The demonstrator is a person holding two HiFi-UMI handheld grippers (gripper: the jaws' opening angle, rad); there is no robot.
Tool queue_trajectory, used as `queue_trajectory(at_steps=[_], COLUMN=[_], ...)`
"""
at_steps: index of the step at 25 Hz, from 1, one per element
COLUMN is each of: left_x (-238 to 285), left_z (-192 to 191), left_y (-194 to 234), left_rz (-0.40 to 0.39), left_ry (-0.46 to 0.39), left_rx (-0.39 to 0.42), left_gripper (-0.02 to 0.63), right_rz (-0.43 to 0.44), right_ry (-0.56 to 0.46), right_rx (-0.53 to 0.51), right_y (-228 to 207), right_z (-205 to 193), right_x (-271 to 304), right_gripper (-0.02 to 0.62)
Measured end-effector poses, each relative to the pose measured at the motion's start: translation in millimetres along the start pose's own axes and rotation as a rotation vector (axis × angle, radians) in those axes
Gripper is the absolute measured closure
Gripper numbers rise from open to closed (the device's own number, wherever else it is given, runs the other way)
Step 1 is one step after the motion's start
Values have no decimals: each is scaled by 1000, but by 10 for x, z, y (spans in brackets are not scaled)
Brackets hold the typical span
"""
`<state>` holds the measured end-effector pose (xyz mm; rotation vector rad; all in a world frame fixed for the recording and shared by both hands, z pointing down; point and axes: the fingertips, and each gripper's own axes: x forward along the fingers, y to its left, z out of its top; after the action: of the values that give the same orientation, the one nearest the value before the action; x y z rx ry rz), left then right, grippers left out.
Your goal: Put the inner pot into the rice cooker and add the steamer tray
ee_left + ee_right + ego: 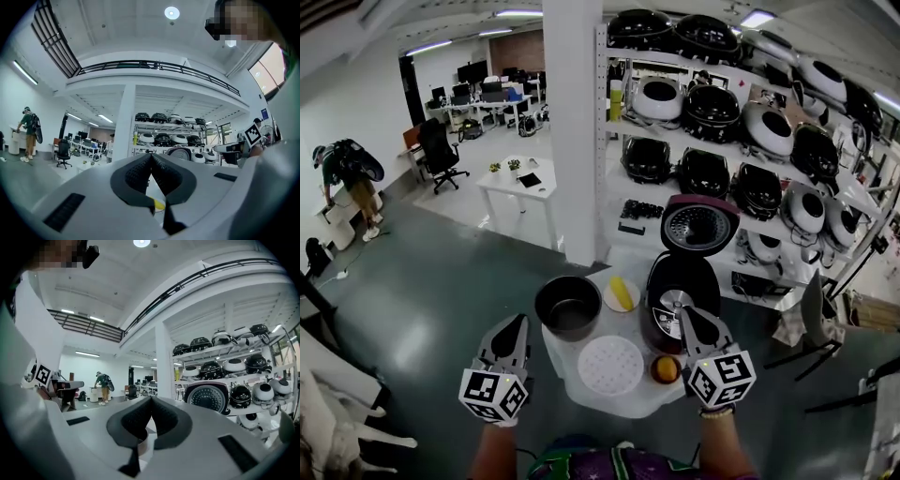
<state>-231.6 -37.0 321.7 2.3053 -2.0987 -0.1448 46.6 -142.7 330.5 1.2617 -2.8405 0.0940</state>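
My left gripper (pixel 514 330) and right gripper (pixel 689 321) both have jaws clenched, holding nothing. The inner pot (pixel 568 307) stands on the worktop (pixel 619 405) just left of the open rice cooker (pixel 670 279). The steamer tray (pixel 611 365) lies in front of them. A one-sided rim grip could tip the pot against the cooker.

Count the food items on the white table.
2. A yellow piece on the small plate between inner pot and rice cooker; an orange piece at the table's near right edge. More could be hidden.
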Motion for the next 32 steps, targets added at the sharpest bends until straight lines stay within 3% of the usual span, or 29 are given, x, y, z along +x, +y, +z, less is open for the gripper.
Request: queue_trajectory(at_steps=[4,10,15,19,32], left_x=[102,467,735,853,1273], left_z=[-25,57,56,-29,-433], left_y=[-28,250,420,548,1053], left_rz=[-1,-40,-67,-81,-123], left_ry=[2,-51,-50,-33,53], left_rx=[2,2,16,7,-3], left_gripper=[586,586,586,586,586], right_rz=[25,7,65,92,111], right_ry=[-10,-61,-48,-25,180], right_rx=[41,30,74,107,96], right_y=[-79,-153,-42,94,396], right_z=[-28,131,85,-65,-1165], right_x=[161,540,934,1260,2417], right_gripper=[588,588,308,193,192])
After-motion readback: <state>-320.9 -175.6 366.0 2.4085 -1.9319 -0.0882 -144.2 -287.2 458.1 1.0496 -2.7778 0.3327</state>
